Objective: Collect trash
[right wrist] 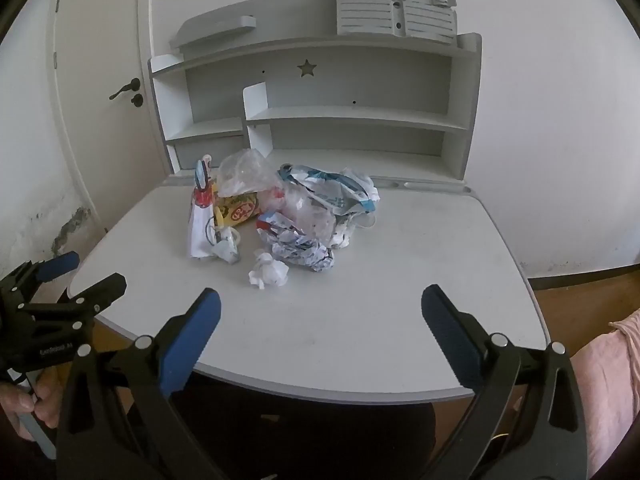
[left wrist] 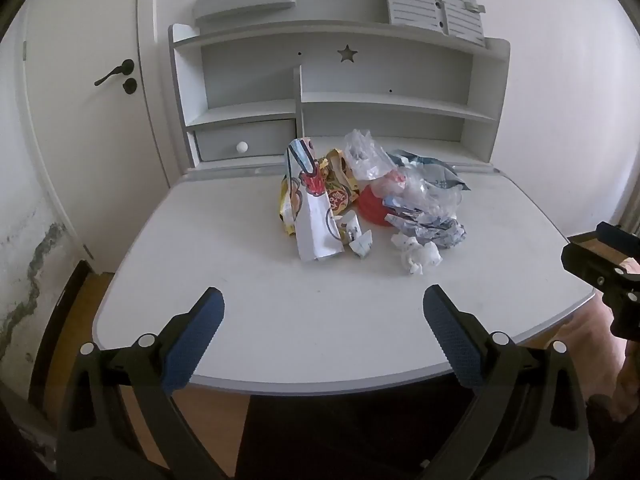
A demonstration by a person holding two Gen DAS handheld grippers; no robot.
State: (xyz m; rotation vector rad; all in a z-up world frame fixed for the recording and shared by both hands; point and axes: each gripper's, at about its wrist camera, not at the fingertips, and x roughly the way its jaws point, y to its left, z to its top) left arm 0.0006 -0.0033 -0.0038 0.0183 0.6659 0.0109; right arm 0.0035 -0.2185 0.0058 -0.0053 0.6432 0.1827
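Observation:
A heap of trash sits mid-desk: a tall white printed wrapper (left wrist: 314, 208) (right wrist: 200, 220), a yellow snack bag (left wrist: 340, 196) (right wrist: 238, 210), clear plastic bags (left wrist: 364, 154) (right wrist: 244, 172), a blue-and-white bag (left wrist: 436, 174) (right wrist: 340, 188), a red piece (left wrist: 370, 210), crumpled printed paper (left wrist: 440, 232) (right wrist: 302, 250) and a white paper ball (left wrist: 420, 258) (right wrist: 269, 274). My left gripper (left wrist: 323, 300) hangs open over the desk's near edge, short of the heap. My right gripper (right wrist: 320, 298) is open too, nothing between its blue pads (right wrist: 448, 332). In the right wrist view the left gripper (right wrist: 92, 272) shows at the left.
The white desk (left wrist: 280, 320) (right wrist: 400, 300) carries a shelf unit (left wrist: 340, 92) (right wrist: 320, 120) with a drawer (left wrist: 244, 146) at the back. A door (left wrist: 80, 100) stands left. A person's hand (right wrist: 24, 404) and pink sleeve (right wrist: 612, 380) show at the edges.

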